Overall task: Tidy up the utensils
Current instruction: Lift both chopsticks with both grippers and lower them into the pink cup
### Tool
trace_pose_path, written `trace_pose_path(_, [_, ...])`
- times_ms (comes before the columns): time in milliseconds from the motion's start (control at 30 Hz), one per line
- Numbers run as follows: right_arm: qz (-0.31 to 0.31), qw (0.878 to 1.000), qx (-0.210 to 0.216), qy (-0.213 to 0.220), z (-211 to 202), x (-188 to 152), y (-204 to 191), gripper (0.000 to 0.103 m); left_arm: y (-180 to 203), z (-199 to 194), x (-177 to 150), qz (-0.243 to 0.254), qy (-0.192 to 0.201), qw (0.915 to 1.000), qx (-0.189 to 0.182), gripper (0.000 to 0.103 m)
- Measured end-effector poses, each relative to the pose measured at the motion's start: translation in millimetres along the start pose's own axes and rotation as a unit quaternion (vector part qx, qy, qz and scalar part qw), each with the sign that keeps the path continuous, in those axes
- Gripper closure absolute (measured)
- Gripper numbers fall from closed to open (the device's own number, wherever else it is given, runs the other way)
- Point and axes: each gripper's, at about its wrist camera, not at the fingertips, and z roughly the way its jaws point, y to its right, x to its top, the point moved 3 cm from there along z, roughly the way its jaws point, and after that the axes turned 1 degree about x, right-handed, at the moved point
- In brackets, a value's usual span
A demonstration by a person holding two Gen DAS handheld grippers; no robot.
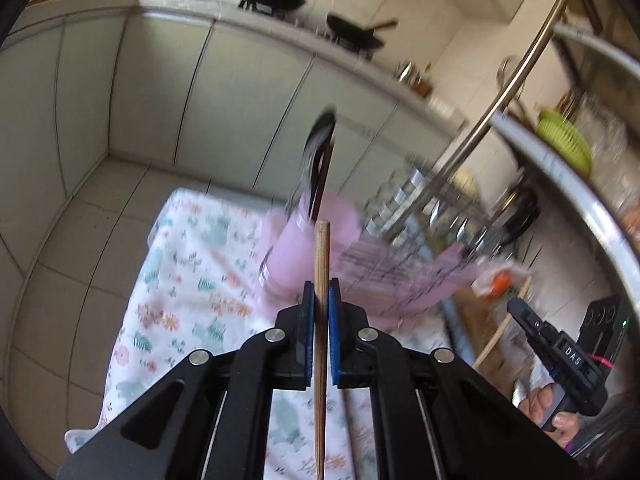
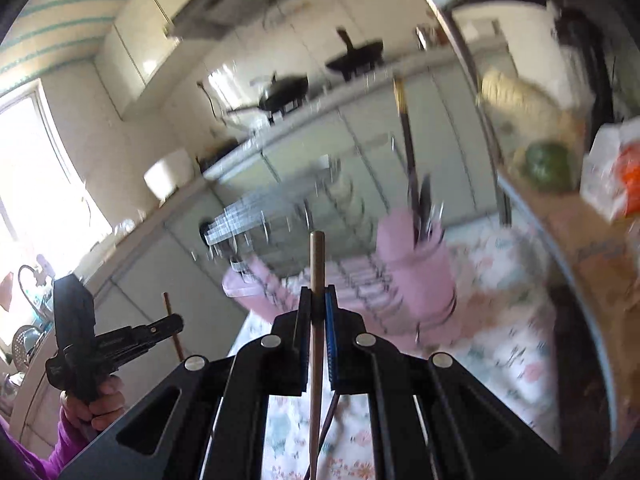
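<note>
The left gripper has its blue-padded fingers clenched on a light wooden chopstick that stands up between them. The right gripper likewise pinches a darker chopstick. Beyond the left gripper at twelve o'clock stands a pink utensil cup with dark utensils poking out; from the right gripper it sits at about one o'clock. Beside the cup lies a blurred pink dish rack with wire dividers. Both rest on a table under a floral cloth. Pans sit on the far kitchen counter.
</note>
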Motion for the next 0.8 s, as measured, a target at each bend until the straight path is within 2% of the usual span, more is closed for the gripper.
trace_pose_path(200, [-0.022,0.996,-0.015,0.080,-44.4,47.8,-5.3,0.097,16.2,-37.0,37.3,0.002,0.077,0.9969,-0.019,0.097])
trace_pose_path(300, [-0.034,0.990,-0.033,0.134,-66.0,71.6,-10.8,0.097,25.8,-53.0,58.0,0.003,0.121,0.9925,-0.020,0.097])
trace_pose_path(433, [-0.040,0.980,-0.048,0.188,-83.9,98.3,-11.5,0.097,40.3,-69.6,84.1,0.013,0.188,0.9821,-0.003,0.097])
trace_pose_path(600, [-0.048,0.972,-0.056,0.222,-89.0,124.6,-9.1,0.097,53.7,-73.3,108.3,0.029,0.237,0.9709,0.019,0.097])
trace_pose_path(800, [-0.086,0.961,-0.093,0.244,-75.8,138.6,-11.8,0.097,61.3,-64.2,125.9,0.025,0.282,0.9581,0.046,0.097])
